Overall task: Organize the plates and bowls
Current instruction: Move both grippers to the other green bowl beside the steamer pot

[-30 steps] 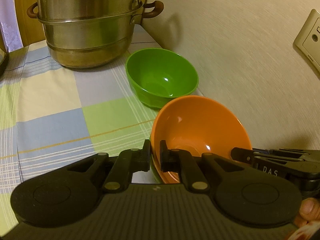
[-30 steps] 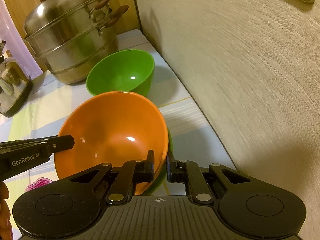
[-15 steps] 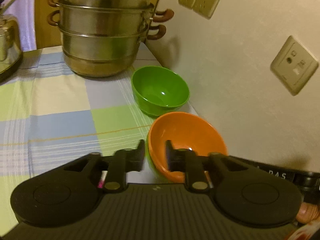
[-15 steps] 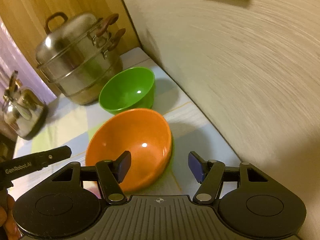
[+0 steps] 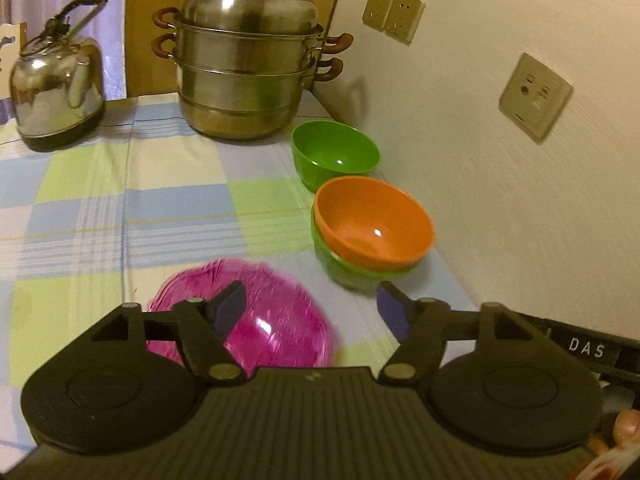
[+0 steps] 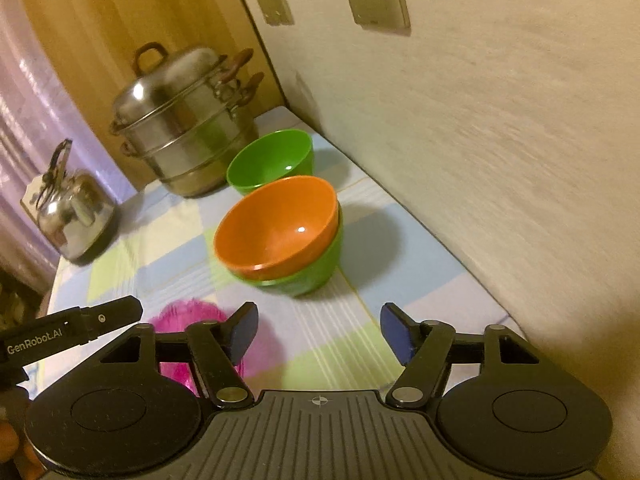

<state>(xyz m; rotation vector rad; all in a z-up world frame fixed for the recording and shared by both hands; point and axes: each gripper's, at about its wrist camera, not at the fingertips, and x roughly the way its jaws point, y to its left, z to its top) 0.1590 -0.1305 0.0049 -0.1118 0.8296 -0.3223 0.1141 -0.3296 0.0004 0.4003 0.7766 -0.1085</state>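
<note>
An orange bowl (image 5: 372,224) (image 6: 276,228) sits nested inside a green bowl (image 5: 352,274) (image 6: 316,268) near the wall. A second green bowl (image 5: 336,152) (image 6: 272,158) stands alone just behind the stack. A magenta see-through bowl (image 5: 272,320) (image 6: 188,320) lies on the cloth closer in, partly hidden by the left fingers. My left gripper (image 5: 311,304) hangs back from the stack, its jaws opening with nothing between them. My right gripper (image 6: 319,322) is likewise drawn back, jaws opening and empty.
A steel steamer pot (image 5: 248,68) (image 6: 184,128) stands at the back, a steel kettle (image 5: 56,84) (image 6: 72,216) to its left. The wall with sockets (image 5: 534,94) runs along the right edge of the checked tablecloth (image 5: 120,208).
Both grippers were shut on the orange bowl's rim; they have let go, opened and pulled back and up. The orange bowl now rests in the green one, and the magenta bowl has come into view.
</note>
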